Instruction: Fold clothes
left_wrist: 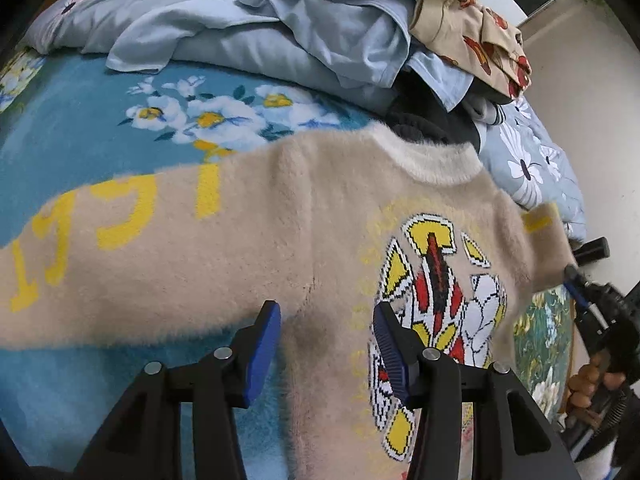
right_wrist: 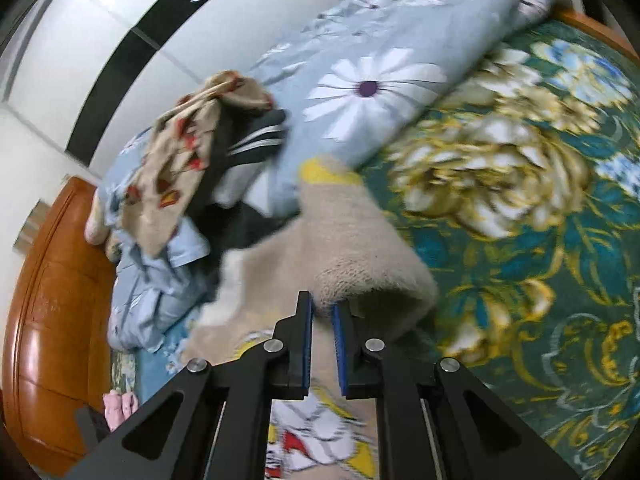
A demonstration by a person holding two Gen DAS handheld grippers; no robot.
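Fuzzy beige sweater (left_wrist: 280, 240): lies flat on the bed, front up, in the middle of the left wrist view; collar (left_wrist: 436, 160) toward the far clothes pile, hem toward the camera, so the body's long axis runs near to far.
Left-hand sleeve (left_wrist: 100, 240): stretched straight out to the left edge of that view, at right angles to the body, with yellow letters along it.
Blanket under it (left_wrist: 80, 100): blue, with white and yellow flowers.
Left gripper (left_wrist: 326, 332): jaws spread wide, nothing between them, low over the sweater's lower body beside the chest graphic (left_wrist: 436, 300).
Chest graphic: yellow, red, white and black, right of the body's centre line.
Clothes pile (left_wrist: 320, 20): pale blue garments, a beige one with red print (left_wrist: 472, 28) on top, and dark pieces beyond the collar.
Other sleeve (right_wrist: 352, 248): lifted off the bed and curled over, its yellow-banded cuff end (right_wrist: 324, 170) pointing away toward the quilt; blurred.
Right gripper (right_wrist: 322, 314): jaws narrowed to a slim gap with the sleeve's fuzzy edge between the blue pads (right_wrist: 308, 344); clamped on the sleeve.
Hand (left_wrist: 592, 384): wrapped round the right gripper's handle at the right edge of the left wrist view.
Quilt (right_wrist: 380, 60): light blue with white daisies, rolled along the far side.
Green blanket (right_wrist: 540, 200): teal with gold flowers, right of the sleeve.
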